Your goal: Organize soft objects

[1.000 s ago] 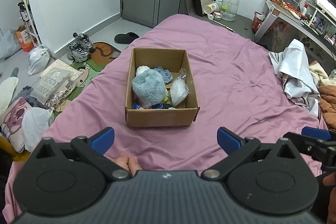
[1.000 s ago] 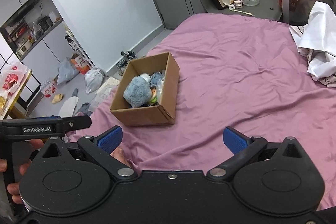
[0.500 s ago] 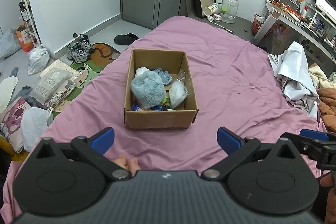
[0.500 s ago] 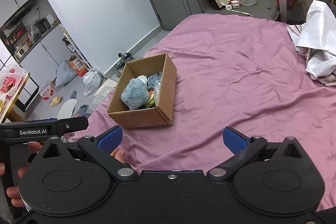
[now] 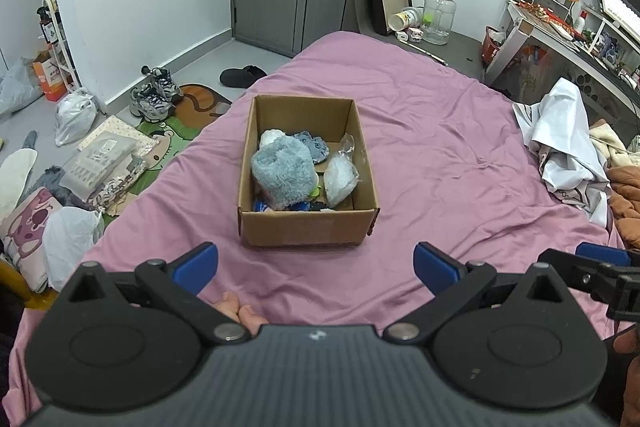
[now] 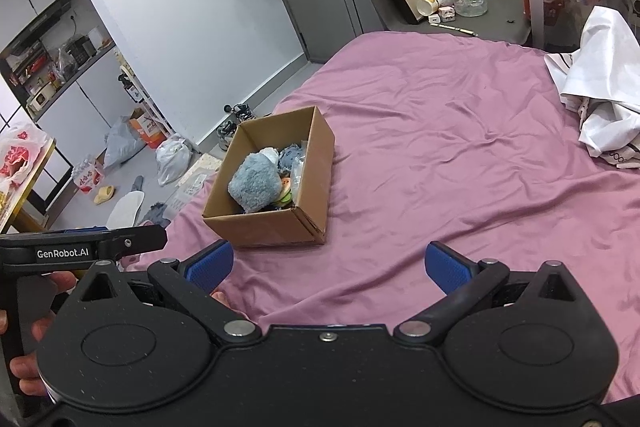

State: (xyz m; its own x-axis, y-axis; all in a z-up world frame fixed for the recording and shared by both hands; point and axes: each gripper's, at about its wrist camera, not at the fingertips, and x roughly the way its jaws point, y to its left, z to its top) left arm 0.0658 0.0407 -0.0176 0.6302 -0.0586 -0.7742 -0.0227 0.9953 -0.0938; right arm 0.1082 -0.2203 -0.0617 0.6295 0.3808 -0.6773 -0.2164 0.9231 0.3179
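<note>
Soft objects, a fluffy grey plush [image 5: 283, 171] among them, fill a cardboard box [image 5: 308, 227] near the bed [image 5: 440, 163] left edge. The right view alone shows the box's outer side. Left tool [image 5: 316, 261] and right tool [image 6: 328, 265] spread wide, empty, over bare sheet.

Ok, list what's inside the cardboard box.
In the cardboard box: a fluffy grey-blue plush, a smaller blue plush, a clear plastic bag. Items beneath are mostly covered.

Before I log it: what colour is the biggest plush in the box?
Grey-blue plush, clearest in the left wrist view.
</note>
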